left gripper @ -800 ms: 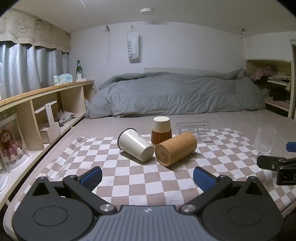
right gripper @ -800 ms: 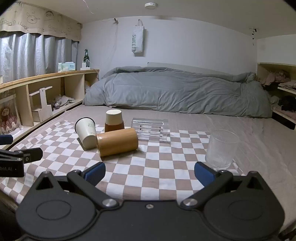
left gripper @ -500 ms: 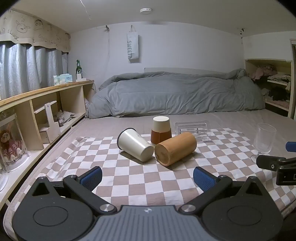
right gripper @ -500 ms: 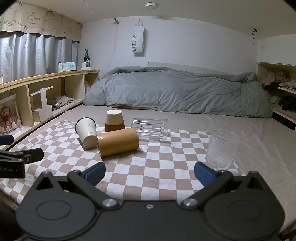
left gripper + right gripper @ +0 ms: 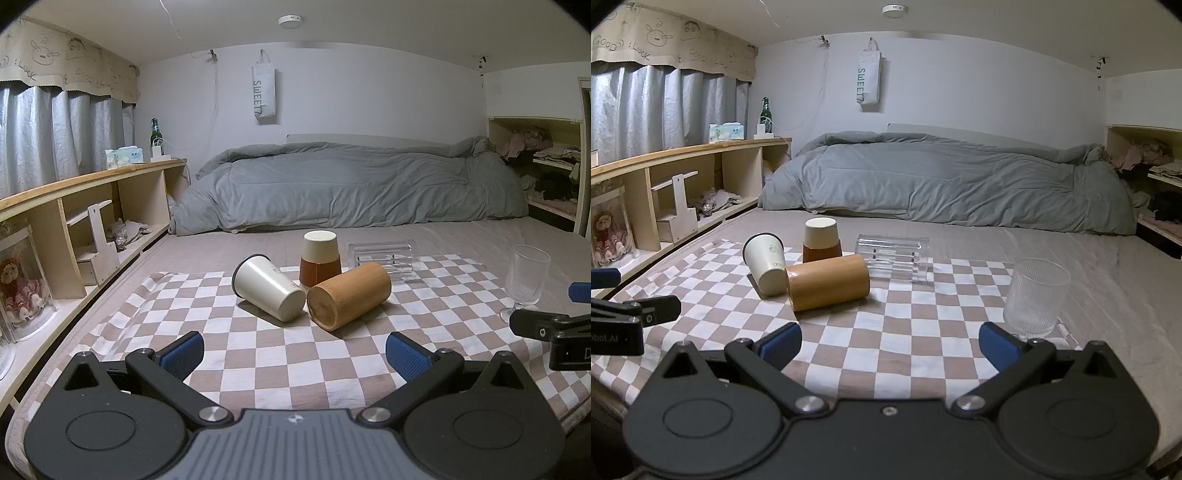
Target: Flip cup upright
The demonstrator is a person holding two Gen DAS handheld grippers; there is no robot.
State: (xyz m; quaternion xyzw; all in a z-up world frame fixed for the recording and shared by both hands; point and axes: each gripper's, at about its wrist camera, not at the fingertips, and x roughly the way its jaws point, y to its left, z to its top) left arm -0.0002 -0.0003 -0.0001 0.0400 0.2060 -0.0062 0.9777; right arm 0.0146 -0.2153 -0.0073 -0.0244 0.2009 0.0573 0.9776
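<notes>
We see nothing changed since the earlier frames: both tongs, left [image 5: 293, 354] and right [image 5: 890, 345], stay apart and empty. The white cup [image 5: 269, 287] lies tipped on the checkered cloth [image 5: 295, 362], touching a bamboo cup [image 5: 349, 295]; a ribbed glass [image 5: 1034, 297] stands right.

Both wrist views looked low across the checked cloth [image 5: 258, 354] toward the bed [image 5: 942, 184], sharing the cups [image 5: 269, 291], the left from farther left.

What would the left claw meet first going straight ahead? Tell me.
Most likely the wooden cup lying on its side, or the white cup touching it; both lie ahead of the open left claw. Depth is uncertain.
</notes>
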